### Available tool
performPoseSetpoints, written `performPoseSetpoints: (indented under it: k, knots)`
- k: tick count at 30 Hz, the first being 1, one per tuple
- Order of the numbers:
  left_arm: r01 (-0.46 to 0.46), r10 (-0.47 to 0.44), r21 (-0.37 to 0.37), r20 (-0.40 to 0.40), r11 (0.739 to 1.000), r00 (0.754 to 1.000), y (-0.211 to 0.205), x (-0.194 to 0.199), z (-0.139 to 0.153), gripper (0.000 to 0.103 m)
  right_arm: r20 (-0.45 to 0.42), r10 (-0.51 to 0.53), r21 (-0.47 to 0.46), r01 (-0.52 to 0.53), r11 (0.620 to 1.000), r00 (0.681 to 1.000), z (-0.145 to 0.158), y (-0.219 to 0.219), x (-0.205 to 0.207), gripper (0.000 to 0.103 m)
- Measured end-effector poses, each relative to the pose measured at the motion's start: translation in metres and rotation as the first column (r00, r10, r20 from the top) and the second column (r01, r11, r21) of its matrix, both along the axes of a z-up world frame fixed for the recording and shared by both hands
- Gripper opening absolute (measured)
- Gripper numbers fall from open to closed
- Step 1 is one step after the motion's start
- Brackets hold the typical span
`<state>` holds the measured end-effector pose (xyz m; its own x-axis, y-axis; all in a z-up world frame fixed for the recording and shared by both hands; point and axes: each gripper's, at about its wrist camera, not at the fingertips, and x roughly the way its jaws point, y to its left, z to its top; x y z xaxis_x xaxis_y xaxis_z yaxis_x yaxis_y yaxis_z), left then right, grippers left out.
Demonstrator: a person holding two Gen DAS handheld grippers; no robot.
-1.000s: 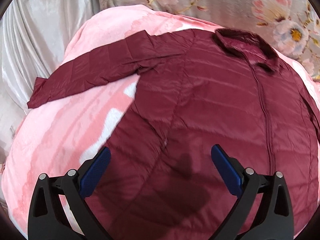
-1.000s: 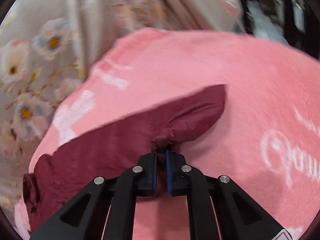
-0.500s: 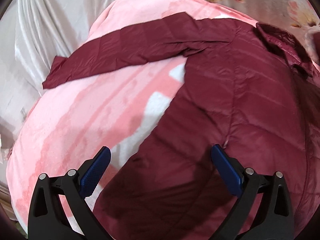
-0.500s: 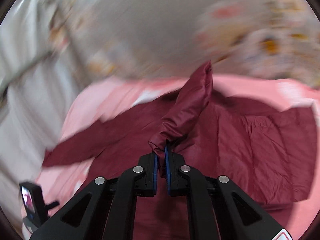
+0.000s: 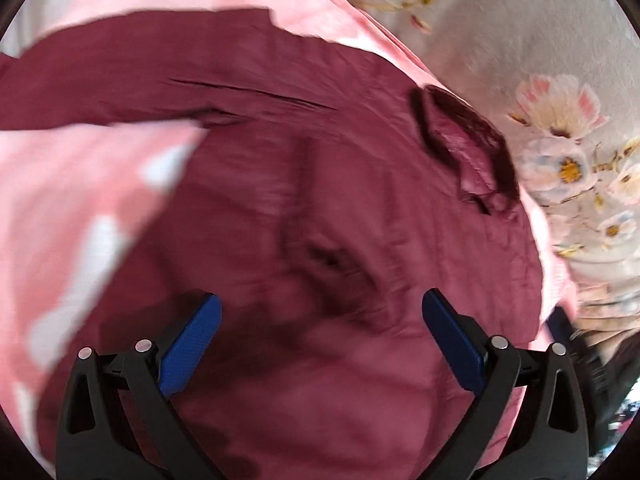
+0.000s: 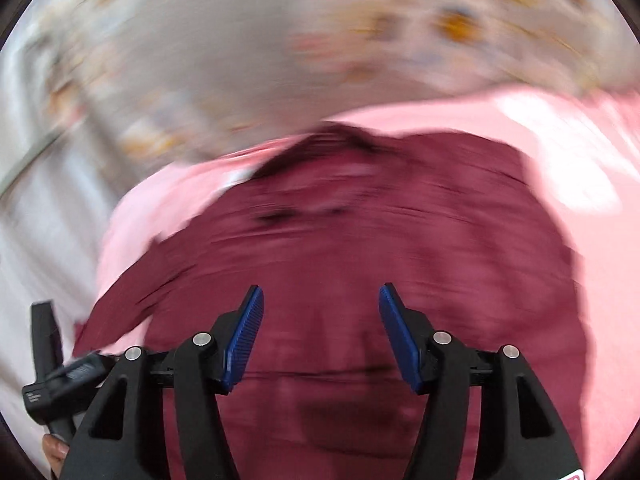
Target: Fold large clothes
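2 open grippers (image 5: 320, 320) (image 6: 321, 320), 1 jacket (image 5: 360, 208)

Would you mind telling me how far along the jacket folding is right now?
Early. Done: the jacket lies on the pink blanket; one sleeve seems folded onto its body. In hand: nothing; the left gripper and right gripper are both open. Left: the other sleeve lies spread out, and the body is unfolded.

A maroon jacket (image 5: 320, 208) fills the middle of the frame, lying on a pink blanket (image 5: 80, 200). Its collar (image 5: 468, 148) sits upper right, beside floral fabric (image 5: 560, 128). The left claw (image 5: 320, 320) gapes wide at the bottom.
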<state>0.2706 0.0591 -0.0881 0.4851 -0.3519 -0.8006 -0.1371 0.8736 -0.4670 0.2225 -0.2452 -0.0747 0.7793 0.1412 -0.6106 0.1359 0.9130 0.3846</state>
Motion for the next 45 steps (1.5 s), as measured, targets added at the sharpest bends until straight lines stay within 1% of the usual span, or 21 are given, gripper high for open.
performPoseSetpoints:
  k: [2, 3, 4, 5, 7, 10, 13, 15, 16, 18, 20, 23, 26, 28, 29, 31, 32, 34, 37, 41, 45]
  knots:
    - [0.024, -0.024, -0.017, -0.005, 1.0, 1.0, -0.015, 0.013, -0.008, 0.097, -0.042, -0.123, 0.041, 0.125, 0.991, 0.991, -0.016, -0.042, -0.007, 0.059]
    - [0.028, -0.028, -0.01, -0.007, 1.0, 1.0, -0.019, 0.018, -0.011, 0.089, -0.056, -0.158, 0.065, 0.161, 0.985, 0.986, -0.026, -0.059, -0.01, 0.059]
    - [0.028, -0.028, 0.007, -0.005, 1.0, 1.0, -0.022, 0.021, -0.013, 0.069, -0.079, -0.196, 0.093, 0.202, 0.975, 0.978, -0.034, -0.075, -0.012, 0.059]
    - [0.029, -0.029, 0.022, -0.003, 0.999, 1.0, -0.026, 0.022, -0.012, 0.056, -0.102, -0.223, 0.124, 0.235, 0.964, 0.969, -0.042, -0.089, -0.012, 0.06]
    - [0.039, -0.039, 0.035, -0.003, 0.999, 0.999, -0.025, 0.028, -0.013, 0.017, -0.134, -0.259, 0.211, 0.283, 0.936, 0.956, -0.057, -0.116, -0.01, 0.058]
    - [0.038, -0.039, 0.041, 0.018, 0.998, 0.999, -0.016, 0.033, -0.006, 0.007, -0.144, -0.291, 0.272, 0.32, 0.907, 0.946, -0.073, -0.138, -0.001, 0.049]
    - [0.028, -0.033, 0.078, 0.062, 0.997, 0.998, -0.008, 0.035, 0.006, 0.006, -0.144, -0.299, 0.305, 0.33, 0.893, 0.943, -0.078, -0.15, 0.015, 0.011]
    - [0.034, -0.041, 0.096, 0.074, 0.995, 0.996, -0.006, 0.035, 0.009, 0.005, -0.091, -0.31, 0.363, 0.321, 0.875, 0.946, -0.07, -0.155, 0.009, 0.003]
    - [0.04, -0.048, 0.118, 0.07, 0.992, 0.996, -0.007, 0.035, 0.006, 0.005, -0.055, -0.314, 0.348, 0.313, 0.884, 0.948, -0.062, -0.154, 0.003, 0.002]
    - [0.054, -0.06, 0.14, 0.04, 0.989, 0.997, -0.01, 0.036, -0.007, 0.005, -0.029, -0.334, 0.215, 0.333, 0.918, 0.942, -0.051, -0.142, -0.002, 0.001]
    - [0.061, -0.064, 0.146, 0.016, 0.987, 0.998, -0.013, 0.036, -0.021, 0.005, -0.09, -0.352, 0.097, 0.36, 0.928, 0.932, -0.062, -0.135, 0.002, 0.001]
    - [0.062, -0.073, 0.2, 0.051, 0.978, 0.996, -0.02, 0.03, -0.024, 0.005, -0.135, -0.351, 0.079, 0.363, 0.928, 0.927, -0.088, -0.137, 0.005, 0.0]
    - [0.065, -0.08, 0.223, 0.061, 0.973, 0.995, -0.022, 0.032, -0.023, 0.005, -0.156, -0.347, 0.034, 0.356, 0.934, 0.925, -0.084, -0.132, 0.008, 0.0]
    - [0.056, -0.074, 0.223, 0.072, 0.973, 0.995, -0.018, 0.031, -0.015, 0.009, -0.159, -0.374, 0.003, 0.379, 0.925, 0.914, -0.072, -0.126, -0.001, 0.007]
    - [0.047, -0.068, 0.227, 0.086, 0.973, 0.994, -0.014, 0.028, -0.008, 0.012, -0.147, -0.39, -0.007, 0.393, 0.919, 0.909, -0.066, -0.125, -0.007, 0.012]
    - [0.007, -0.042, 0.264, 0.127, 0.965, 0.991, -0.006, 0.019, 0.011, 0.036, -0.1, -0.429, -0.077, 0.423, 0.903, 0.898, -0.044, -0.115, -0.015, 0.013]
    - [-0.017, -0.027, 0.273, 0.155, 0.962, 0.987, -0.004, 0.014, 0.022, 0.041, -0.071, -0.429, -0.112, 0.42, 0.901, 0.901, -0.033, -0.107, -0.017, 0.013]
    - [-0.038, -0.017, 0.255, 0.211, 0.966, 0.977, -0.004, 0.008, 0.043, 0.046, -0.031, -0.35, -0.145, 0.342, 0.928, 0.936, -0.015, -0.081, -0.013, 0.013]
    - [0.016, -0.073, 0.237, 0.233, 0.971, 0.97, -0.028, 0.01, 0.055, 0.046, -0.017, -0.177, -0.182, 0.171, 0.968, 0.984, -0.004, -0.027, 0.008, 0.013]
    - [0.107, -0.162, 0.299, 0.164, 0.948, 0.973, -0.074, 0.024, 0.02, 0.045, -0.074, 0.009, -0.226, -0.025, 0.974, 0.997, -0.02, 0.038, 0.04, 0.012]
    - [0.137, -0.171, 0.293, 0.092, 0.946, 0.981, -0.086, 0.022, -0.018, 0.045, -0.161, 0.054, -0.25, -0.094, 0.964, 0.985, -0.053, 0.064, 0.051, 0.011]
